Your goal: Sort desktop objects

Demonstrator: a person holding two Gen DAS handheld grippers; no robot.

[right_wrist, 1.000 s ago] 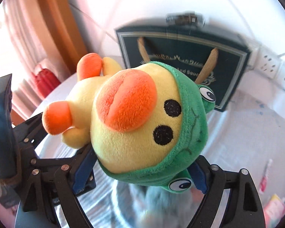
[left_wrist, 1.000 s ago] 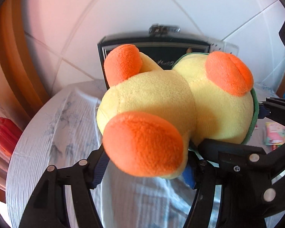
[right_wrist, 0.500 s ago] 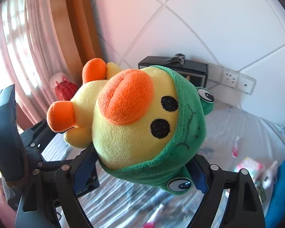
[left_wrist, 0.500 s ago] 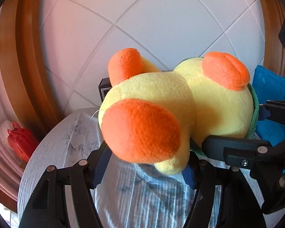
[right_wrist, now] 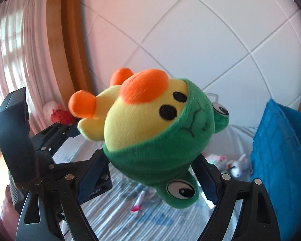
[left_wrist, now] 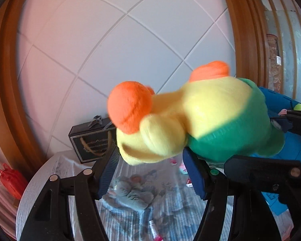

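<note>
Two tongs share one load: the left tongs (left_wrist: 150,166) and the right tongs (right_wrist: 152,172) are both clamped on a plush duck (right_wrist: 150,120), a yellow toy with orange beak and feet and a green frog hood. In the left wrist view the duck's yellow body sits squeezed between the blue pads (left_wrist: 108,172) just above their tips, its orange foot sticking up toward the wall and its green-hooded head reaching out to the right, where the other tool's black linkage closes in on it. In the right wrist view the hooded head fills the gap between the blue pads (right_wrist: 90,178), one frog eye hanging low between the fingers and the beak and black eyes turned upward, while the body and feet trail off to the left over the other tool's frame. The duck hangs in the air, well above the counter (left_wrist: 40,182), which wears a pale striped cloth. Below it on the cloth lie a grey plush toy (left_wrist: 130,192) and a small pink-and-white tube (right_wrist: 137,202). Farther off, a small white plush (right_wrist: 239,165) lies near a blue basket (right_wrist: 279,160) at the right. At the back a dark gift bag (left_wrist: 92,142) with rope handles stands against the white tiled wall (left_wrist: 130,50), and a red bag (left_wrist: 9,182) sits off the counter's left edge.
</note>
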